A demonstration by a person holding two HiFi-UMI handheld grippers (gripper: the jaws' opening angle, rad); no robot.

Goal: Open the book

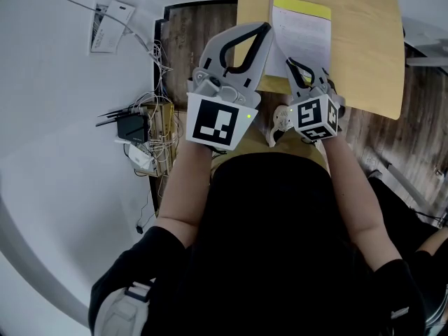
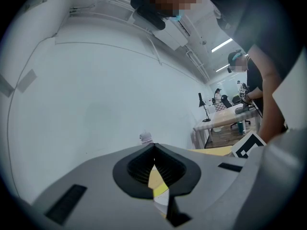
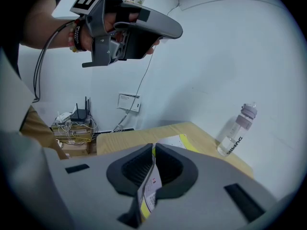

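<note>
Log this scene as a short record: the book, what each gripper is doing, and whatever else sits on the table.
surface: wooden table
book: lies flat on the table, white printed page and yellow strip showing
right gripper: jaws shut on the cover, which is raised off the page
left gripper: jaws together, nothing held, above the table's near left corner
other item: clear water bottle, upright on the table
task state: book partly opened

- In the head view, the near edge of the book (image 1: pixel 301 30) is hidden behind the right gripper (image 1: pixel 290 63); its print is too small to read.
- The table (image 1: pixel 364 47) beneath the book runs off the top edge.
- Beyond the book, in the left gripper view, only the cap of the bottle (image 2: pixel 145 138) clears the left gripper (image 2: pixel 153 150).
</note>
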